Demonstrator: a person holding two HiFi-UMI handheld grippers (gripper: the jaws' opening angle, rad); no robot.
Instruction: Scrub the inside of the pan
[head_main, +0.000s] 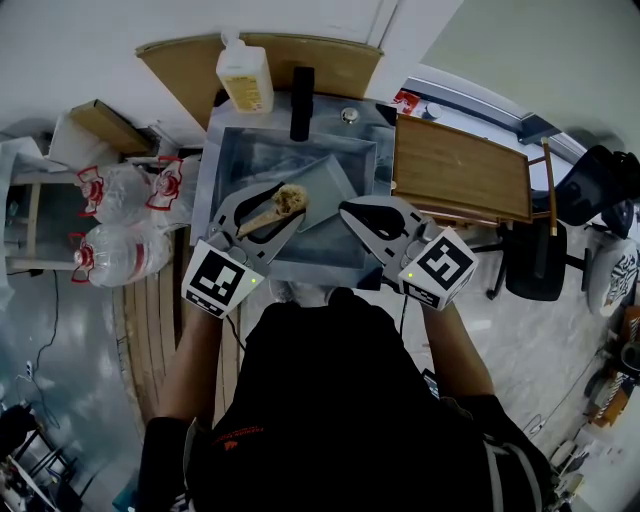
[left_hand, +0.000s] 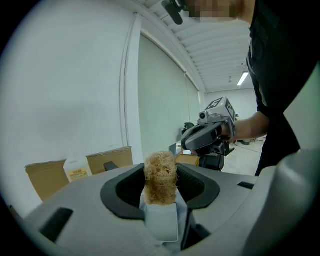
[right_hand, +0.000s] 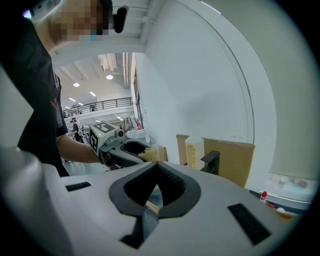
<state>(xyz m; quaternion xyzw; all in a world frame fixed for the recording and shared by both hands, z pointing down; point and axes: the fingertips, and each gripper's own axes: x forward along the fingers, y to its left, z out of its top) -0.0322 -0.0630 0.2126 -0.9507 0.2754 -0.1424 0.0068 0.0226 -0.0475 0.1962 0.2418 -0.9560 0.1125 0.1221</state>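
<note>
My left gripper (head_main: 281, 209) was clenched on the scrubber (head_main: 292, 198), above the pan (head_main: 327, 180) lying in the sink (head_main: 228, 160). The right gripper (head_main: 348, 211) was closed, seemingly empty. I judged scrubbing not yet begun; next, the scrubber must go down inside.

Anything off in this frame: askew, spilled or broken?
Nothing looks spilled or damaged. The one oddity is that the pan lies turned at an angle in the sink, not square to its walls. The left gripper holds the scrubber by the pan's left edge.
</note>
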